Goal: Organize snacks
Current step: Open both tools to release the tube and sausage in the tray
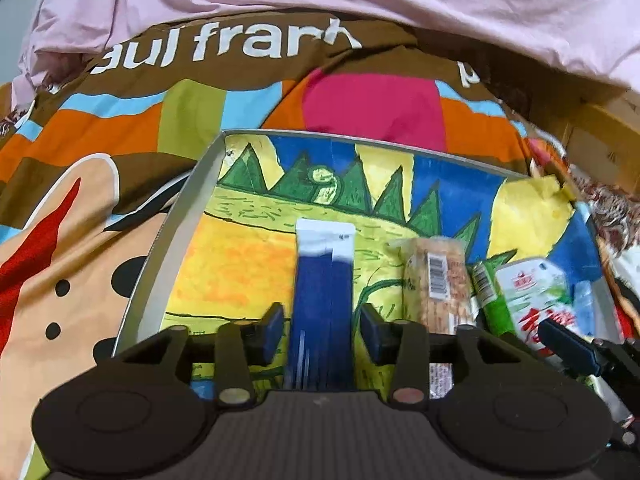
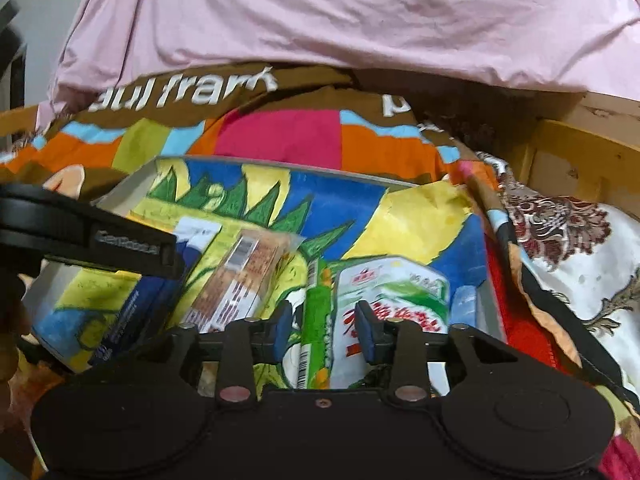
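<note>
A grey-rimmed tray (image 1: 160,248) lined with a bright crayon drawing holds the snacks. A long blue-and-white packet (image 1: 322,280) lies in it between the fingers of my left gripper (image 1: 322,330), whose pads stand a little off its sides. To its right lie a clear-wrapped biscuit bar (image 1: 434,280), a green stick (image 1: 490,296) and a white-green pouch (image 1: 536,292). In the right wrist view my right gripper (image 2: 323,332) is open over the green stick (image 2: 316,312) and the pouch (image 2: 396,292). The bar (image 2: 244,276) and the blue packet (image 2: 132,312) lie to the left.
The tray rests on a bright patterned blanket (image 1: 100,128) with white lettering. Pink fabric (image 2: 320,20) is heaped behind it. A wooden frame (image 2: 568,152) and a white floral cloth (image 2: 580,248) lie to the right. The left gripper's black body (image 2: 100,236) crosses the tray's left side.
</note>
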### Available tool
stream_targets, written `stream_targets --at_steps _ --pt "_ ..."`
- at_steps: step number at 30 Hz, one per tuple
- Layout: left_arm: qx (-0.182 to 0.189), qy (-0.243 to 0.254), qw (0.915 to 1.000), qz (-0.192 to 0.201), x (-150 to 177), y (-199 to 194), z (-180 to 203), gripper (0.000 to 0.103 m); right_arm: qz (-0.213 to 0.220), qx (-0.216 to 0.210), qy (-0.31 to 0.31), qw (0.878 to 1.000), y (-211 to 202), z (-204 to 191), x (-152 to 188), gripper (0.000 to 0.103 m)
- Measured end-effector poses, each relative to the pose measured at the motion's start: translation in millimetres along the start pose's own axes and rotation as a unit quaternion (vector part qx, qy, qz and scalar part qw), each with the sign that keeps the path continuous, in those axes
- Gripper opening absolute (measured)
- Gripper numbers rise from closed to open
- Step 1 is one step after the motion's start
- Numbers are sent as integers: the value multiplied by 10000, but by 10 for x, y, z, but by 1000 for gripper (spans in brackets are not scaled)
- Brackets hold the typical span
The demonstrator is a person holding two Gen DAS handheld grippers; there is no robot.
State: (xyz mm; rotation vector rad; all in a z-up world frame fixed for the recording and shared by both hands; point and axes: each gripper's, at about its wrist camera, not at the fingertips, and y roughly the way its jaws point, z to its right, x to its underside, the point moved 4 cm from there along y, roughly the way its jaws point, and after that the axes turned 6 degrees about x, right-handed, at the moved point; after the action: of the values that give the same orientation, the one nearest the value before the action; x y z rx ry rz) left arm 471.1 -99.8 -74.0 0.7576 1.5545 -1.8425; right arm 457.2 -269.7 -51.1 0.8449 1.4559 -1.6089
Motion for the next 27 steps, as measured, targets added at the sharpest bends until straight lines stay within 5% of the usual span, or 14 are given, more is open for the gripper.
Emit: stream_targets --at_steps 5,12,18,27 --pt "172 -129 9994 283 -50 -230 -35 72 402 38 308 9987 -315 143 -143 69" --pt "321 -380 9942 956 -125 -787 -130 95 1150 97 605 9915 -961 302 -353 92" --pt "315 -298 9880 1480 -135 -1381 -162 102 1689 -39 1050 9800 -1600 340 -335 99" --pt "291 89 9788 2026 37 -2321 -244 103 1894 -221 1007 9765 -2396 191 -169 102"
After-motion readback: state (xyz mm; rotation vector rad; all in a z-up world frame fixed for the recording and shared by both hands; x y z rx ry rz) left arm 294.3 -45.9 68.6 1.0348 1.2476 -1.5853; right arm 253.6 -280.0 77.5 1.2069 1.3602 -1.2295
